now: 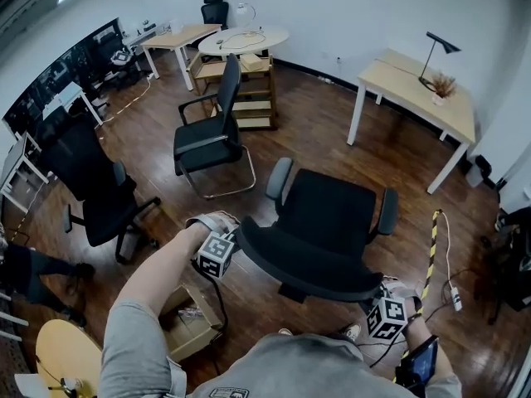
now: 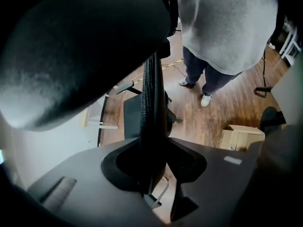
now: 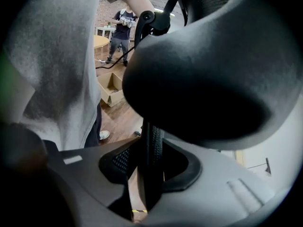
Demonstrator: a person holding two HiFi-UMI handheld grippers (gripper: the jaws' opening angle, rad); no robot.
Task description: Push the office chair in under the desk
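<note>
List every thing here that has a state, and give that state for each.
office chair, out on the floor, not under the desk, backrest rim gripped at both sides.
left gripper, shut on the office chair's backrest rim.
right gripper, shut on the same rim.
desk, no chair under it.
desk lamp, upright.
cardboard box, flaps open.

Office: wooden desks (image 1: 412,88), office chairs (image 1: 328,214), desk lamp (image 1: 431,60).
</note>
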